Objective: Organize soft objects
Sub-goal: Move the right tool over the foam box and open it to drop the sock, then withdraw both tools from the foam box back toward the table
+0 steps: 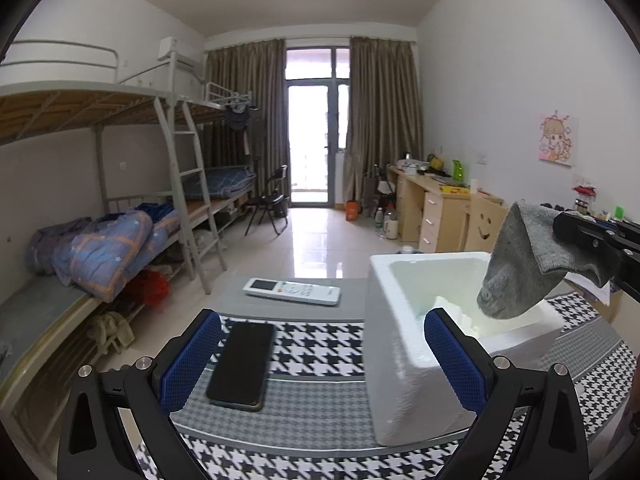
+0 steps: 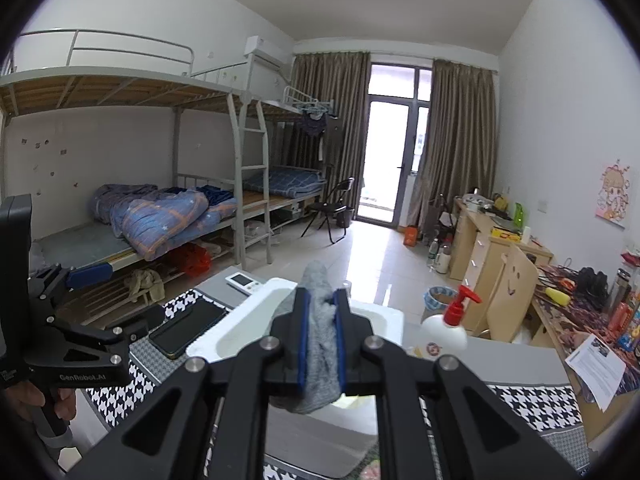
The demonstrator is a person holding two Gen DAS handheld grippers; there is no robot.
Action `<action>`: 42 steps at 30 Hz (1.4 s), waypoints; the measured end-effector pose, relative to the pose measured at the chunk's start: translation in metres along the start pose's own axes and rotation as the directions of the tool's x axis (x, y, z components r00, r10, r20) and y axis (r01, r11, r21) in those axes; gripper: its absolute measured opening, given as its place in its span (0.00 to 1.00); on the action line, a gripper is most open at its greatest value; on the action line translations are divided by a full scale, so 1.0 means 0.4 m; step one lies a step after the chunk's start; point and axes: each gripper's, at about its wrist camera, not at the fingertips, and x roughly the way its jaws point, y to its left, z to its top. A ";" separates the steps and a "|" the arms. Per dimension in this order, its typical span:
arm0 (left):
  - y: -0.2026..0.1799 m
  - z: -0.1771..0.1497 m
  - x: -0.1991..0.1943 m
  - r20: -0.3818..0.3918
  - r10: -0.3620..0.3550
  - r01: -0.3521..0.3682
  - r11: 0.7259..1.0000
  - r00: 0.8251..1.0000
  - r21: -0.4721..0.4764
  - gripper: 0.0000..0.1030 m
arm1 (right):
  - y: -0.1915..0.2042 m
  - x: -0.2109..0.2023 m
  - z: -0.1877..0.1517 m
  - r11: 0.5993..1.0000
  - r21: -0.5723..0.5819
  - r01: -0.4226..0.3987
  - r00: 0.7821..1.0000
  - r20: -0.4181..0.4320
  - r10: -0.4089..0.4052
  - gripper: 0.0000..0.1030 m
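Note:
My right gripper (image 2: 321, 312) is shut on a grey sock (image 2: 320, 344) and holds it in the air above the white foam box (image 2: 240, 328). In the left wrist view the sock (image 1: 520, 264) hangs from the right gripper (image 1: 576, 236) over the box's (image 1: 404, 356) open top. My left gripper (image 1: 320, 356) is open and empty, low over the houndstooth cloth (image 1: 320, 352), with the box's left wall between its blue pads. It also shows at the left of the right wrist view (image 2: 116, 300).
A black phone (image 1: 242, 364) and a white remote (image 1: 292, 291) lie on the cloth left of the box. A white pump bottle with a red top (image 2: 448, 328) stands right of the box. Bunk beds stand left, desks right.

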 end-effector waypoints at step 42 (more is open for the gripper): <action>0.054 -0.027 -0.022 0.010 -0.002 0.002 0.999 1.000 -0.039 0.99 | 0.026 0.039 0.003 0.997 0.063 -0.054 0.998 -0.025 0.056 0.91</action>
